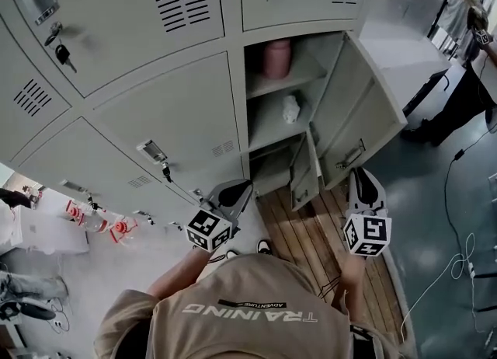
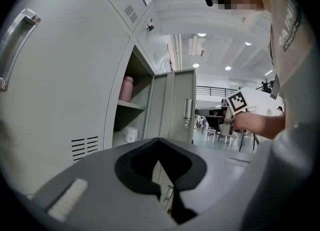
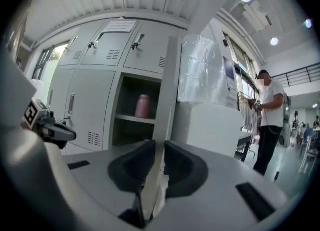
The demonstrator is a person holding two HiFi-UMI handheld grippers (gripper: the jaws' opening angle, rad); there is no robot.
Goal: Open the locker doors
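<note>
**A:** How was the right gripper [image 3: 155, 171] found?

**B:** It was closed on the free edge of the open locker door [image 3: 167, 100]. The sheet was seen edge-on, running straight ahead and upward from between the jaws. Ahead and to the left of it, a pink bottle [image 3: 143, 106] was shown on a shelf [image 3: 132, 119].

**A:** And the left gripper [image 2: 160, 171]?

**B:** Its jaws were set slightly apart and nothing was held. Through the gap a lower door [image 2: 169, 196] was made out, already swung out, ahead and below.

**A:** Which door was judged to come next?

**B:** The closed door [image 2: 65, 100] lying immediately to the left of the left gripper, its face running alongside the jaws. Its handle [image 2: 15, 45] was placed up and far to the left, with its long axis upright. The left gripper was judged much the nearer. The right one was occupied and stood well apart, across the open bay.

**A:** What could not be settled?

**B:** The handle was cut off at the rim of the left gripper view. The key [image 1: 165, 171] under it was seen only in the head view, and was too small for its turn to be read. Whether the latch was locked could not be told.
</note>
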